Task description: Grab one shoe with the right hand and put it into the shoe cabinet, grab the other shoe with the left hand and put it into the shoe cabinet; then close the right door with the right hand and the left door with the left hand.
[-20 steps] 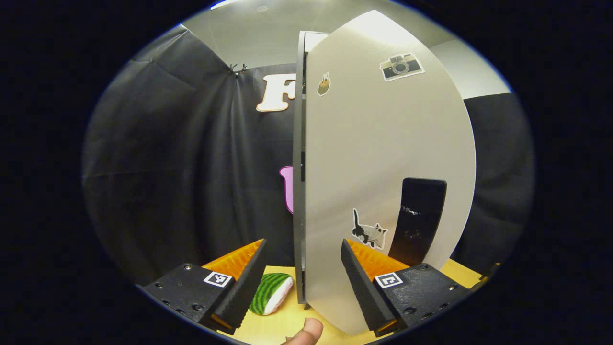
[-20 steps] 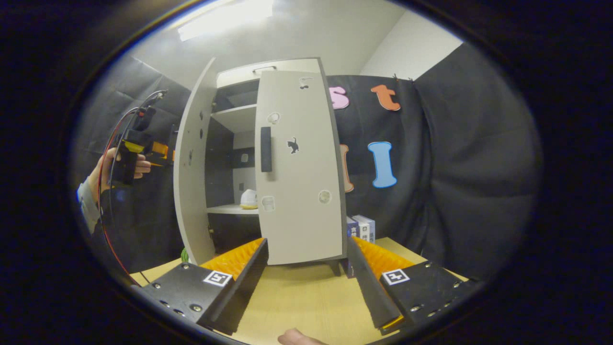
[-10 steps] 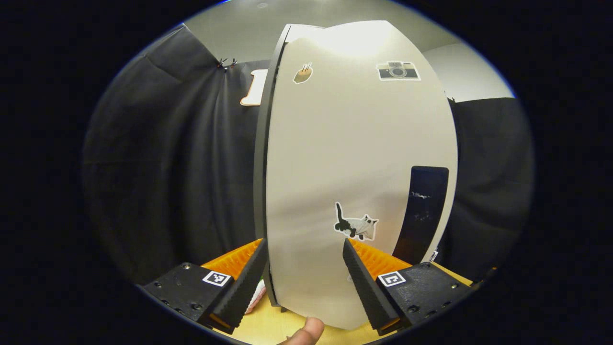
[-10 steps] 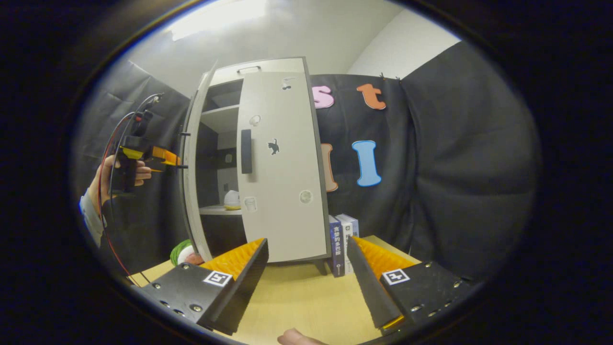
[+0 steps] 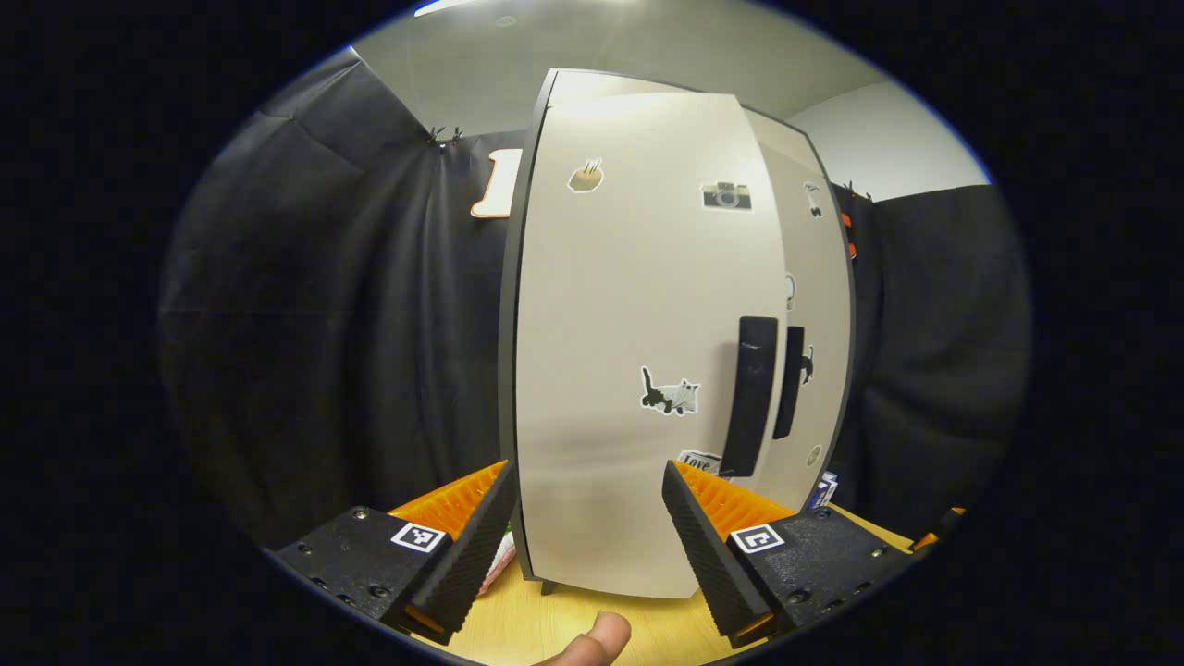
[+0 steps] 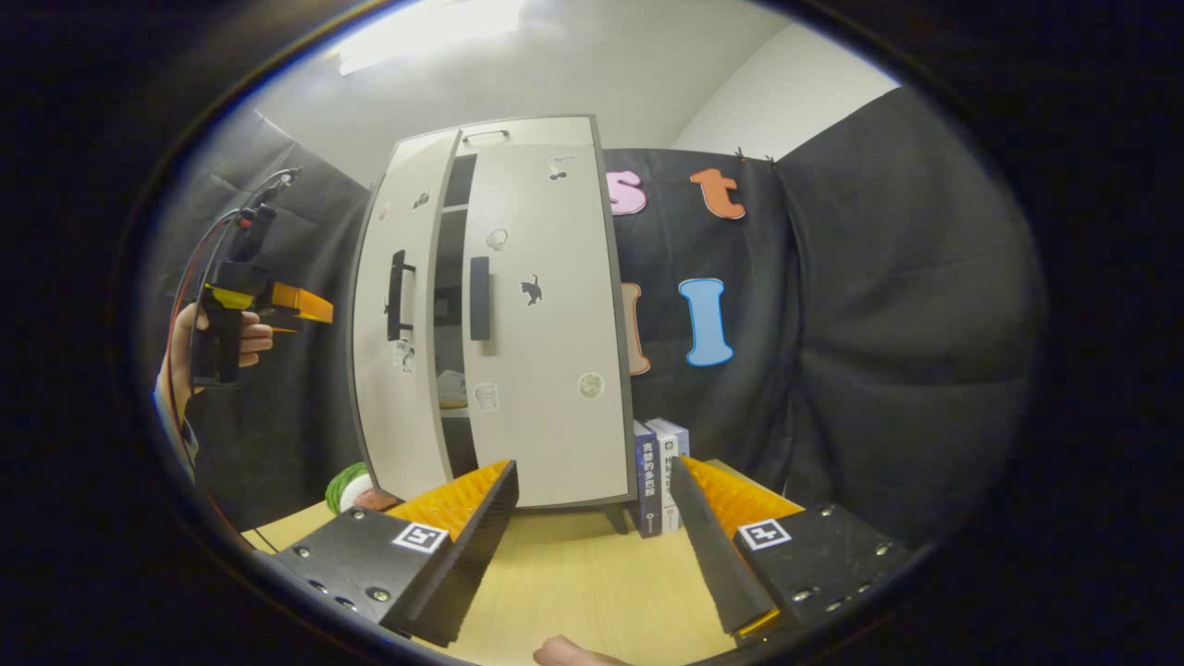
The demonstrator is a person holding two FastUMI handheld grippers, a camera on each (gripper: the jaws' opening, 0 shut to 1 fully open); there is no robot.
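Left door [image 6: 400,324] sitting nearly shut; narrow gap showing
Left tongs [image 5: 586,532] gaping apart facing the shoe cabinet [image 5: 647,351]; right tongs [image 6: 592,536] gaping apart over bench [image 6: 592,573]; right door [image 6: 546,314] sitting closed

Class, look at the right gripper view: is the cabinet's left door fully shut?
No. The left door stands ajar, with a dark gap between it and the right door.

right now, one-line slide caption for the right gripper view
Shoe cabinet on the table: right door shut, left door slightly ajar, left gripper held open beside it.
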